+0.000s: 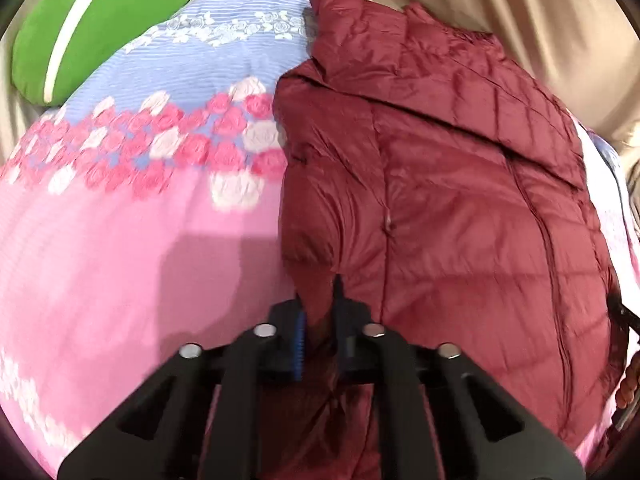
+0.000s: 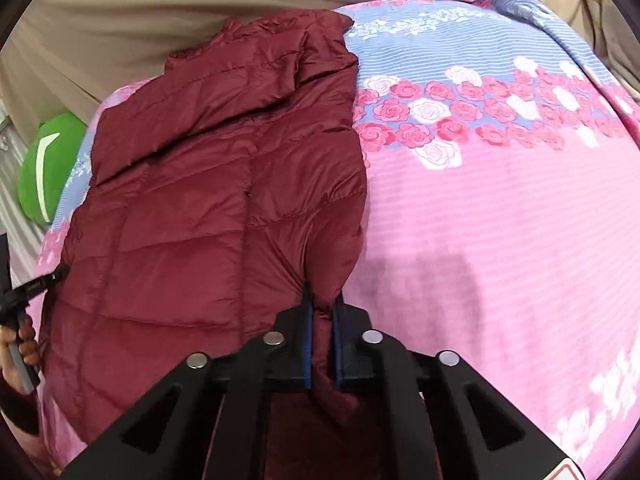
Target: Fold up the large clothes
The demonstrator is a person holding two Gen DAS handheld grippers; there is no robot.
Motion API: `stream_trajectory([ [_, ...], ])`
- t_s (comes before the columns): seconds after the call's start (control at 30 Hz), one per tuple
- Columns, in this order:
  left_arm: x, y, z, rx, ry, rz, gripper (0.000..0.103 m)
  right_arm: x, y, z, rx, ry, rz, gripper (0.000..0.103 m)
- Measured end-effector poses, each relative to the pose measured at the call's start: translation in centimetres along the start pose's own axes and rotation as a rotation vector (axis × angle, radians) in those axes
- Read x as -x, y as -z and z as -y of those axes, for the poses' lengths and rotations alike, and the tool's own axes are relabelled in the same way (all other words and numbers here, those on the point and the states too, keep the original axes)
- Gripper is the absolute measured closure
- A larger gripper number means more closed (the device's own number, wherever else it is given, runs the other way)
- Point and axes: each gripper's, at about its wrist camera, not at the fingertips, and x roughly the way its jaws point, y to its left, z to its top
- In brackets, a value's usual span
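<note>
Jacket (image 1: 440, 184) lies on the bed (image 1: 120, 248), sleeves folded in; left tongs (image 1: 320, 312) and right tongs (image 2: 322, 312) each pinch its near hem; we judge: lift both corners evenly, carry hem to collar, keep edges aligned.

We count one maroon quilted jacket (image 1: 440, 184), filling the right half of the left wrist view. One floral bedsheet (image 1: 120, 220) lies beneath it. One green cushion (image 1: 92, 28) sits upper left. We see two claws: the left claw (image 1: 320, 312) low centre, the right claw (image 2: 322, 316) likewise, each pinching jacket fabric.
</note>
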Motion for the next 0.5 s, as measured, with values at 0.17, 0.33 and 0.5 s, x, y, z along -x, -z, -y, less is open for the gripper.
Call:
stream_trajectory([
  [0.17,3.9,6.2,-0.2,-0.050,0.034,-0.106,0.098,3.8,4.8,0.3,0.047,-0.002,-0.117,0.097],
  [0.33,8.6,9.6,-1.3,-0.012,0.025,-0.115,0.089,7.5,9.2,0.0,0.132,0.044,-0.213,0.080],
  [0.5,11.8,4.0,0.9,-0.038,0.094,0.124,0.048,10.1,2.2,-1.3,0.114,0.016,0.091,0.034],
])
